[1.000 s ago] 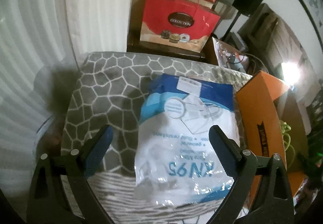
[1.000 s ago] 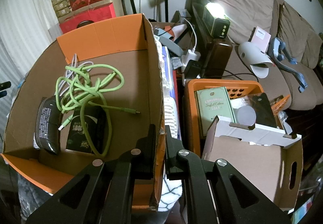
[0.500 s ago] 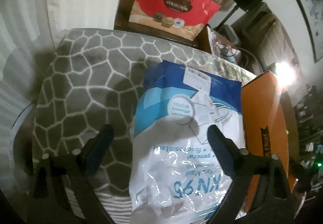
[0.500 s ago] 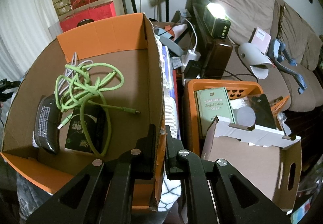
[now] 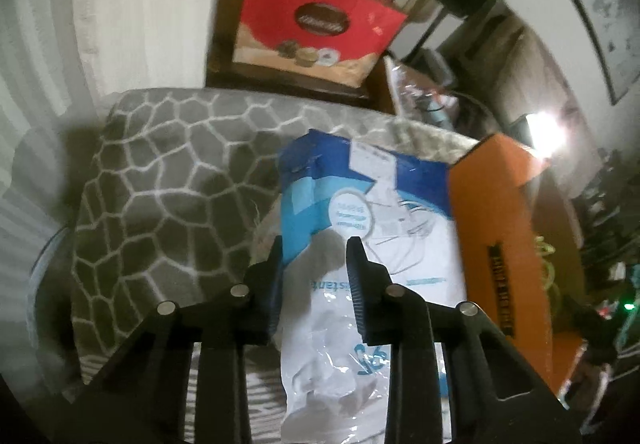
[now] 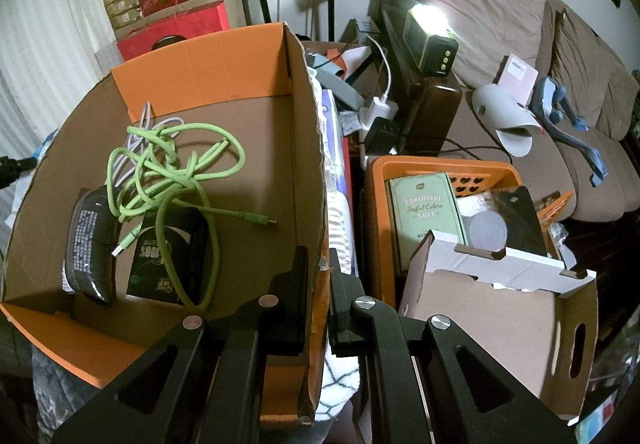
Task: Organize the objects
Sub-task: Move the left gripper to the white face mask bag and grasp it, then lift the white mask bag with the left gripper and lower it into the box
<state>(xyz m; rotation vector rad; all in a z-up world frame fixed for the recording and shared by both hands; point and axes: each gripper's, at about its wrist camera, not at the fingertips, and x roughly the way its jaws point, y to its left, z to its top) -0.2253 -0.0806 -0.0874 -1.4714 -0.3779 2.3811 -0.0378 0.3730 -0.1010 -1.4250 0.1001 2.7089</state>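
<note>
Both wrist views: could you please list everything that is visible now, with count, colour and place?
Plastic KN95 mask bag: one, blue and white, on the patterned blanket.
Patterned fleece blanket: one, grey with white lines, under the bag.
Open cardboard box: one, orange outside and brown inside, right of the bag.
Tangled green cable: one, inside the box.
Dark foil packets: two, black, at the box's left side.
Orange plastic basket: one, right of the box, holding a pale green carton.
Red gift box: one, behind the blanket.
Left hand-held gripper: black, shut on the bag.
Right hand-held gripper: black, shut on the box's wall.
</note>
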